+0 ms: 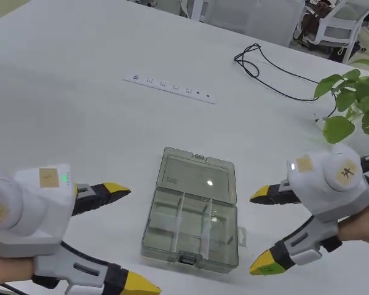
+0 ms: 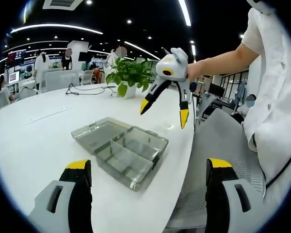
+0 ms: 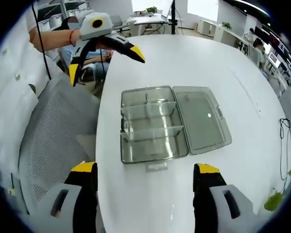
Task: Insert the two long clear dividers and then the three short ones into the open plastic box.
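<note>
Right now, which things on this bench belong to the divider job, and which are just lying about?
Job: plastic box, dividers inside it, clear piece beside it, left tongs, right tongs.
Lying about: power strip, black cable, plant.

White, smooth worktop (image 1: pixel 67 123) with a curved edge. On it:
- open translucent grey plastic box (image 1: pixel 194 212), lid laid flat, near the front
- small clear plastic piece (image 1: pixel 241 236) just beside the box's right side
- long white power strip (image 1: pixel 170 88) farther back
- looped black cable (image 1: pixel 277 77)
- green leafy plant (image 1: pixel 350 101) at the right
</note>
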`<state>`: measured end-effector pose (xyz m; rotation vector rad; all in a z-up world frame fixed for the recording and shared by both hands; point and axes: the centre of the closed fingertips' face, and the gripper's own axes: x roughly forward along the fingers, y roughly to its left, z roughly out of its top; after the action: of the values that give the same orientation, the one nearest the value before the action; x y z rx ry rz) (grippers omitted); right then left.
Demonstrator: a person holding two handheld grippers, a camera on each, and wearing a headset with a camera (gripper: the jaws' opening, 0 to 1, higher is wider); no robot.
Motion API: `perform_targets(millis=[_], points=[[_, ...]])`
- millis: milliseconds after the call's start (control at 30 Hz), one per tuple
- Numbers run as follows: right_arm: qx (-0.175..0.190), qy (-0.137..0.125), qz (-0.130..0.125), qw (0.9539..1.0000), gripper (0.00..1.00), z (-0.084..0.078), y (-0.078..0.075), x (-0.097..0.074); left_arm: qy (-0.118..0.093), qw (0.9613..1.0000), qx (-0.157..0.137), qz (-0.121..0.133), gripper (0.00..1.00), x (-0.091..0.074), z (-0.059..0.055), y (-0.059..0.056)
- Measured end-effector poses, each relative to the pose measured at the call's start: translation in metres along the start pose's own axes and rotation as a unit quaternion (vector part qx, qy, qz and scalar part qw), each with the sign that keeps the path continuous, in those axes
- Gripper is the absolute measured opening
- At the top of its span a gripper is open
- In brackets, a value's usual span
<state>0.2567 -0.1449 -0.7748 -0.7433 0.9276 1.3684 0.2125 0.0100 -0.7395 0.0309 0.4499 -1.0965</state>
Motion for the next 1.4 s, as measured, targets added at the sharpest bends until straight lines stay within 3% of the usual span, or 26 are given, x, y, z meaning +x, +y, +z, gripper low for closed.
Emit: perform_targets(millis=[333,733,967,1400], points=[[0.005,0.034,-0.005,0.9994,0.82,-0.046,-0.007,-0.004,0.002,1.0,-0.001,0.0,1.0,0.0,-0.002,0.0],[0.009,0.081,0.0,0.9967,0.77,-0.098,-0.013,0.007,0.0,1.0,-0.003,0.002,1.0,0.001,0.0,0.002],[-0.002,0.105,-0.001,0.9945,0.69,-0.118,-0.017,0.013,0.001,1.0,-0.005,0.001,1.0,0.002,0.0,0.002],[-0.023,0.127,-0.018,0.9915,0.53,-0.132,-0.023,0.021,-0.003,1.0,-0.008,0.002,1.0,0.003,0.001,0.004]])
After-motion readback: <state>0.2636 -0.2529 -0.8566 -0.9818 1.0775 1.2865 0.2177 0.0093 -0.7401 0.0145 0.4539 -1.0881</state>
